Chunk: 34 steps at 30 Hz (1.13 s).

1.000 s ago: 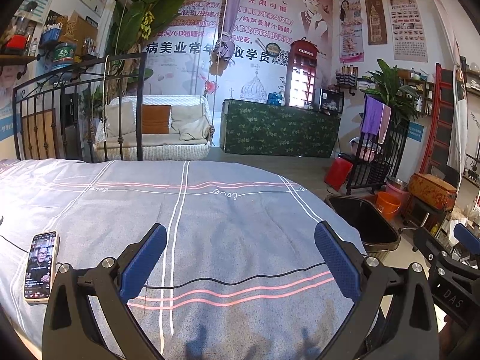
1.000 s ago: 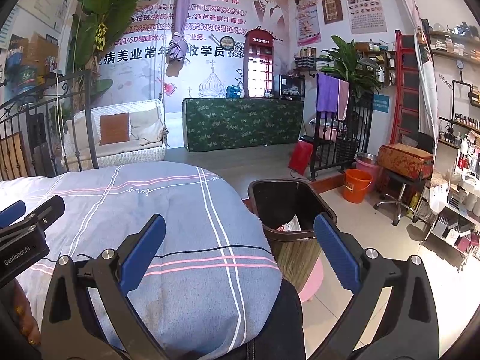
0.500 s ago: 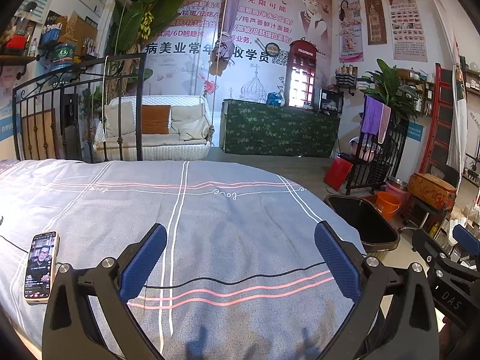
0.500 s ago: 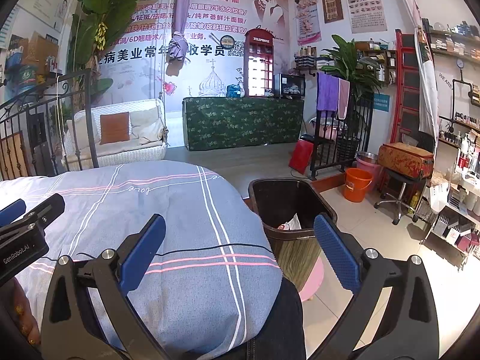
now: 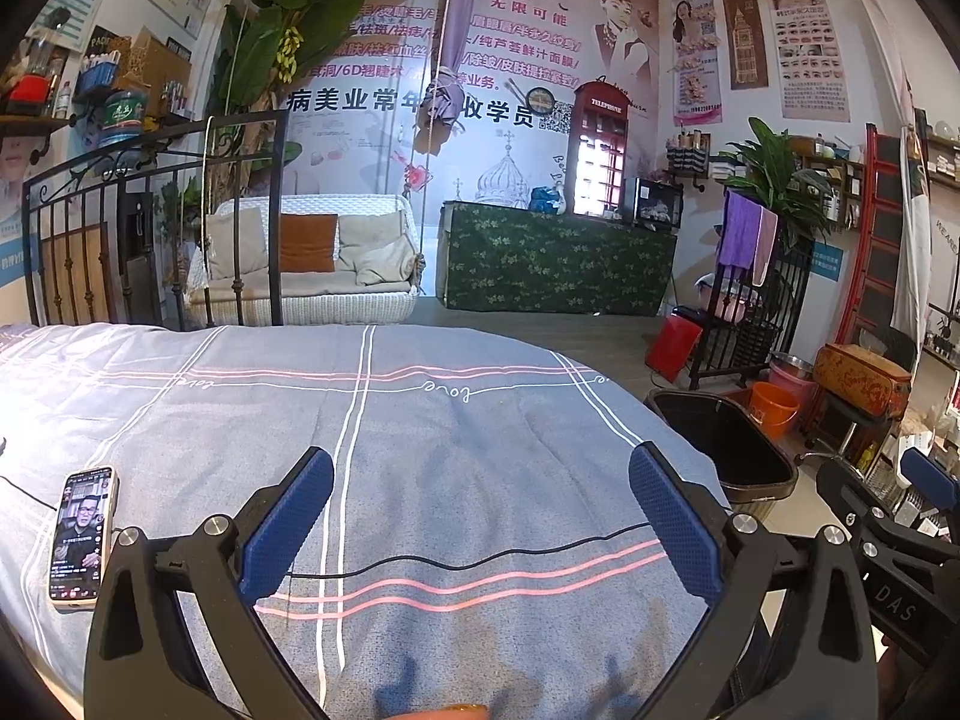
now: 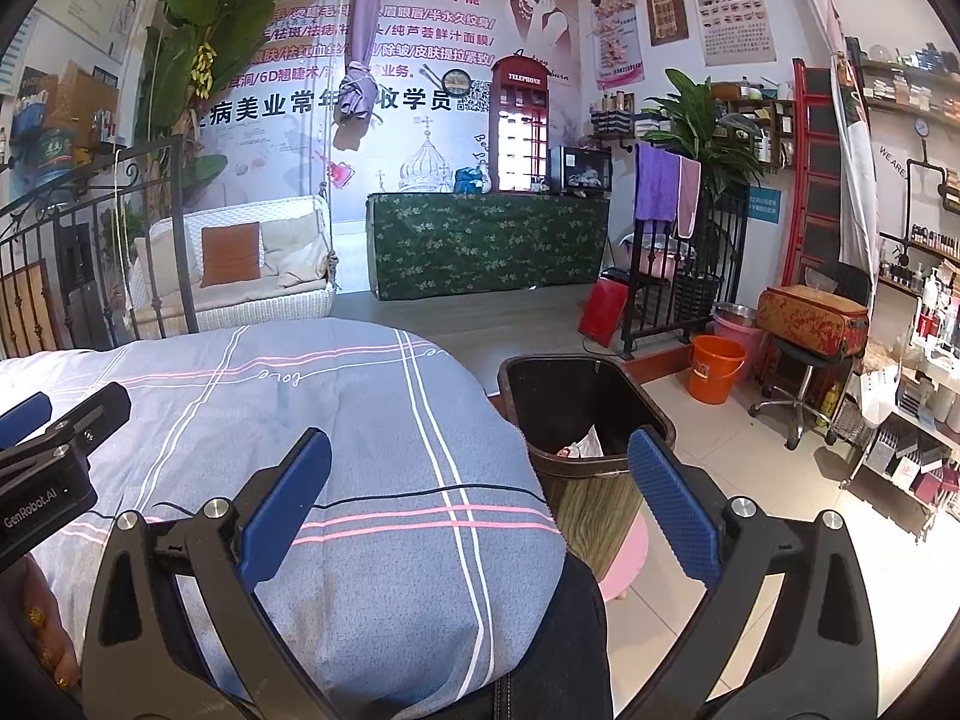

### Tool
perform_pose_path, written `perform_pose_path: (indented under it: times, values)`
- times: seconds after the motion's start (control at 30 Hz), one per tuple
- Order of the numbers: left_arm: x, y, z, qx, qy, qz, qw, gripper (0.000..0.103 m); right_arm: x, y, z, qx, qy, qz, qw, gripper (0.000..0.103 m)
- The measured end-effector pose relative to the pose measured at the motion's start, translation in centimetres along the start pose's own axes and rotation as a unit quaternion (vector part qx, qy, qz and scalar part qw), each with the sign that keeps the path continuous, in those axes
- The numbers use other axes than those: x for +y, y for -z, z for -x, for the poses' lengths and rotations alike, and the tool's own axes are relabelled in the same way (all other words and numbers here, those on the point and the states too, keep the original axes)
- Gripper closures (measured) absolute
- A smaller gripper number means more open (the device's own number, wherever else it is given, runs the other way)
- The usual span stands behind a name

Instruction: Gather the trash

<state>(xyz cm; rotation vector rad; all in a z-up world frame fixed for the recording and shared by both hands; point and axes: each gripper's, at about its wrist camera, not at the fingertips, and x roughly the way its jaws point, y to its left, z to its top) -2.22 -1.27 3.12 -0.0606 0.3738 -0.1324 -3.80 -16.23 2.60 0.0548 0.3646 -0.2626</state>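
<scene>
A dark brown trash bin (image 6: 585, 396) stands on the floor beside the bed's right edge, with white crumpled trash (image 6: 585, 444) inside; it also shows in the left wrist view (image 5: 723, 444). My left gripper (image 5: 480, 516) is open and empty above the grey-blue striped bedspread (image 5: 420, 432). My right gripper (image 6: 480, 510) is open and empty over the bed's right edge (image 6: 384, 420), its right finger near the bin. No loose trash shows on the bed.
A lit phone (image 5: 81, 534) lies on the bed at left with a thin black cable (image 5: 480, 558) running across. An orange bucket (image 6: 714, 369), stool and shelves stand right of the bin. An iron bed rail (image 5: 150, 240) is at the far left.
</scene>
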Motion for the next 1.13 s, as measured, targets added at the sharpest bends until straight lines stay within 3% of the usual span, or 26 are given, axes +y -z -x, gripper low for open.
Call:
perform_pose_path:
  times: [1.13]
  values:
    - [0.04, -0.80, -0.25, 0.001, 0.003, -0.005, 1.0000, 0.006, -0.03, 0.19, -0.47, 0.004, -0.003, 0.001, 1.000, 0.005]
